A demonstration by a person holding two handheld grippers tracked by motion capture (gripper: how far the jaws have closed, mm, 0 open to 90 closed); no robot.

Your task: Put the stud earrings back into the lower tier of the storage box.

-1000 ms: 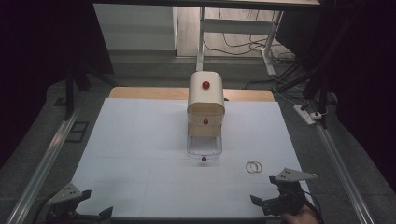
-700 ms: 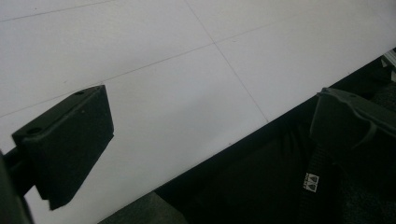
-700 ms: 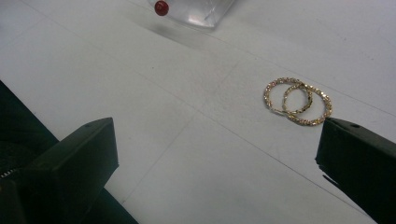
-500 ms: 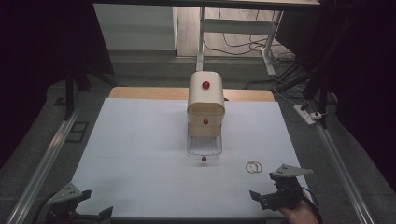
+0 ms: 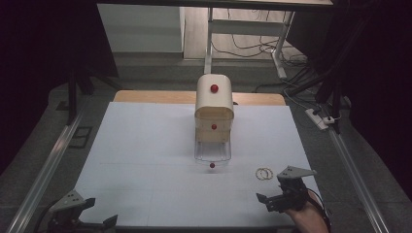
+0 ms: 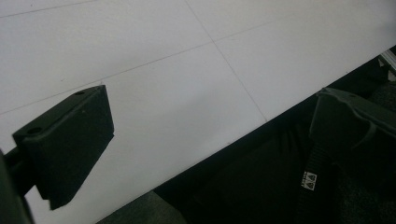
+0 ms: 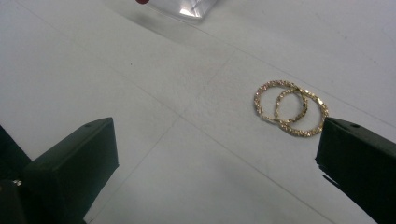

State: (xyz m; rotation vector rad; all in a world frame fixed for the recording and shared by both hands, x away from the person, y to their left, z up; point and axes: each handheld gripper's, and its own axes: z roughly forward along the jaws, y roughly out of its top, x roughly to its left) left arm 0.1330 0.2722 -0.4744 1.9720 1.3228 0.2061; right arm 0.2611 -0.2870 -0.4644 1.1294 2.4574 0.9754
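Note:
A pair of gold hoop earrings [image 5: 264,173] lies on the white table [image 5: 145,145], right of centre near the front. In the right gripper view the earrings [image 7: 289,108] overlap each other just ahead of my open right gripper [image 7: 215,154], closer to its right jaw and touching neither. My right gripper [image 5: 277,191] hovers just behind the earrings, held by a hand at the front edge. A cream mini cabinet [image 5: 214,104] with red knobs stands mid-table, its clear bottom drawer [image 5: 212,153] pulled out. My left gripper [image 5: 94,211] stands open over the table's front left corner, holding nothing [image 6: 210,140].
The open drawer's clear corner [image 7: 187,9] lies ahead and left of the earrings. Metal rails [image 5: 53,150] run along both table sides. A power strip [image 5: 318,119] and cables lie on the floor at right. The table's front edge [image 6: 233,140] runs between the left jaws.
My right gripper has crept forward, closer to the earrings. The left gripper has stayed where it was.

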